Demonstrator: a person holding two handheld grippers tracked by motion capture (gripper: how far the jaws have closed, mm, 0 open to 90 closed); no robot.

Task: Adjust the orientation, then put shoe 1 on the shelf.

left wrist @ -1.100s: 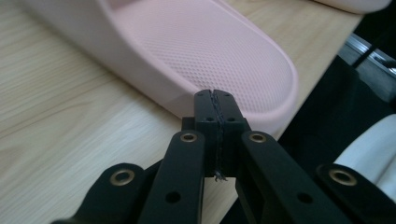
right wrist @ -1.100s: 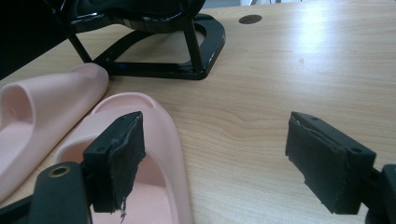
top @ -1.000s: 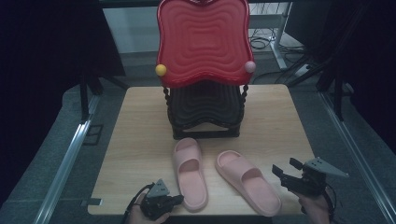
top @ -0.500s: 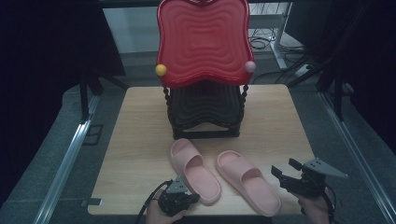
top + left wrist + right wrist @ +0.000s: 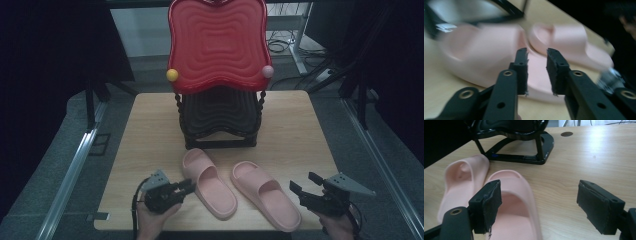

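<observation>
Opening, left claw (image 5: 537, 53) empty by slipper (image 5: 486, 52); right claw (image 5: 539, 207) spread wide.

Lab-style recording booth: wooden table (image 5: 300, 130) ringed by black curtains (image 5: 45, 60), metal frame rails (image 5: 70, 170), loose cables (image 5: 280, 46) on grey floor.

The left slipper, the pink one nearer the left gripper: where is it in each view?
High view: left slipper, bottom centre, left of its pair.
Left gripper view: blurred, across the middle behind the jaws.
Right gripper view: far left.
Shared landmark: the black rack, behind both slippers.
</observation>
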